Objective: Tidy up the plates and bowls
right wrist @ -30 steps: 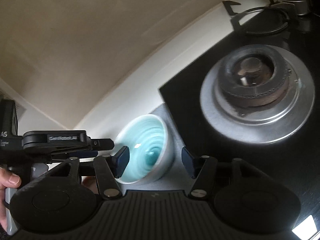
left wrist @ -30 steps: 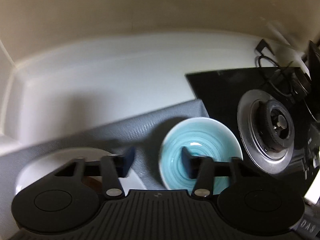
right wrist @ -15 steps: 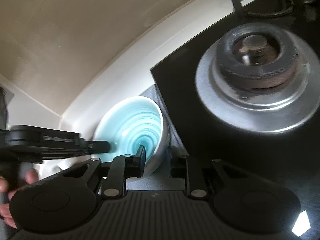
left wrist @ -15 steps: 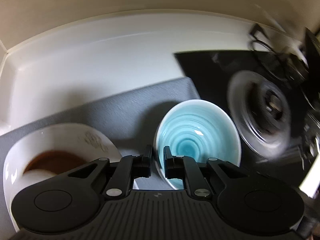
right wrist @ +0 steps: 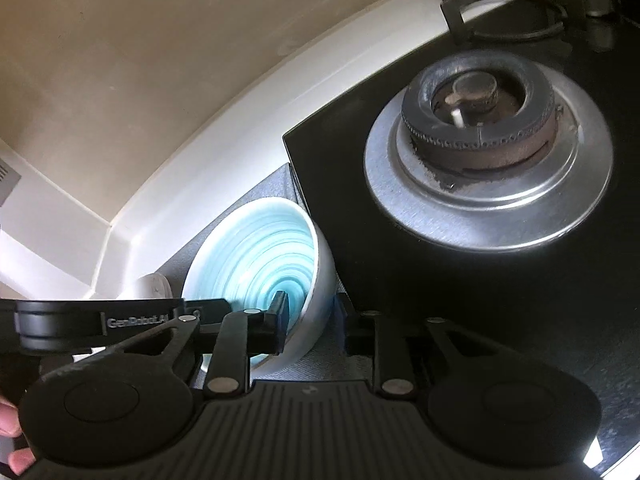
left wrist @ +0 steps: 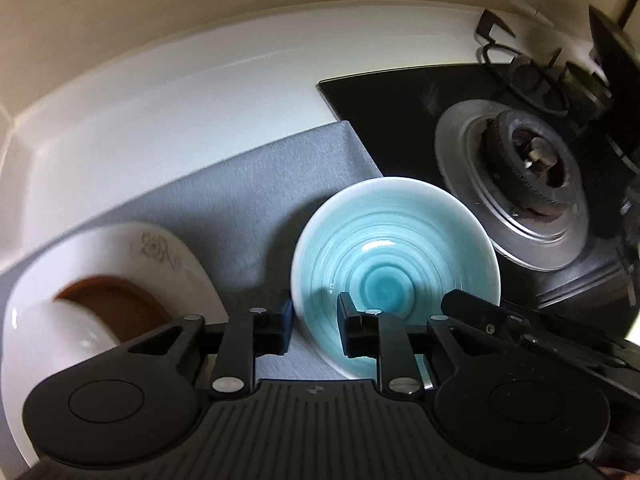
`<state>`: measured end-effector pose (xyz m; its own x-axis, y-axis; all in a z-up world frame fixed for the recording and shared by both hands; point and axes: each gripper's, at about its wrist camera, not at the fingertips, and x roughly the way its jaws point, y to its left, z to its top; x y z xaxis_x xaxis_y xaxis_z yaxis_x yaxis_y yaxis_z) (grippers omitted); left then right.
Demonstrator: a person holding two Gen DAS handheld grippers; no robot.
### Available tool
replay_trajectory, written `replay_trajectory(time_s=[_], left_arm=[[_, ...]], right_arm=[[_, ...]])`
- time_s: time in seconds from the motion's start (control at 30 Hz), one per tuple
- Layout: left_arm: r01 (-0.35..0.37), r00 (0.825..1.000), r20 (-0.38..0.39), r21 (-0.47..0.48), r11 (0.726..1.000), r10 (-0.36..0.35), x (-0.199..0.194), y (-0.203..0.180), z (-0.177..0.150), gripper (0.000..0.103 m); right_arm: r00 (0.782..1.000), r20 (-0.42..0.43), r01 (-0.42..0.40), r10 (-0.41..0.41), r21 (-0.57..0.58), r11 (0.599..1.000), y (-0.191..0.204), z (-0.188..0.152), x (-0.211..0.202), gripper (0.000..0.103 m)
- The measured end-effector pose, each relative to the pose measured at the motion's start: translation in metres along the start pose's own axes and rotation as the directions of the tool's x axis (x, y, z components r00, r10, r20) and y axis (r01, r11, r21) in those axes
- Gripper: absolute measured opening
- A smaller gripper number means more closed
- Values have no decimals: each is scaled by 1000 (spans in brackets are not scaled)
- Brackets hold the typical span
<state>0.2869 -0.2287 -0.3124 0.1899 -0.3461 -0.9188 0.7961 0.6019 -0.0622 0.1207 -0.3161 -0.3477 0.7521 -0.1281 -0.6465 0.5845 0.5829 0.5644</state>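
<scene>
Broadly, a white tabletop point(left wrist: 168, 92) carries a black hob point(right wrist: 460, 280) with its burner point(right wrist: 480, 128), and beside it a grey mat point(left wrist: 256, 200). On the mat sits a blue bowl point(left wrist: 394, 264). Both grippers straddle its rim — left gripper point(left wrist: 313, 330) and right gripper point(right wrist: 309, 322) part open, pads short of gripping. Left of it — a white dish point(left wrist: 84, 276).

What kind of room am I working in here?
Most likely a home kitchen, at the counter beside the stove. A gas burner sits in a black glass cooktop, with a white countertop alongside and a blue bowl on a grey mat.
</scene>
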Motion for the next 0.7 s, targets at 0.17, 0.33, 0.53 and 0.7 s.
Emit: replay_trajectory(time_s=[0.17,0.33,0.53,0.7], left_arm=[[48,998,43,-16,999,-47,-25,1,-10,15],[53,992,111,-3,999,-52,-53,-4,-17,15],[102,987,130,-34,994,-97,-70,7,-21,15],[136,984,127,-64,989,-127,-75,17,-25,15]], right_arm=[[1000,8,-12,12,20,1000,-4,-3,-18,22],[1000,11,-11,11,18,1000,2,-6,-32,20],[1000,21,-15,14,17,1000,14,-7,-46,20],[1000,23,-7,7,-15,1000,23,-8,-51,20]])
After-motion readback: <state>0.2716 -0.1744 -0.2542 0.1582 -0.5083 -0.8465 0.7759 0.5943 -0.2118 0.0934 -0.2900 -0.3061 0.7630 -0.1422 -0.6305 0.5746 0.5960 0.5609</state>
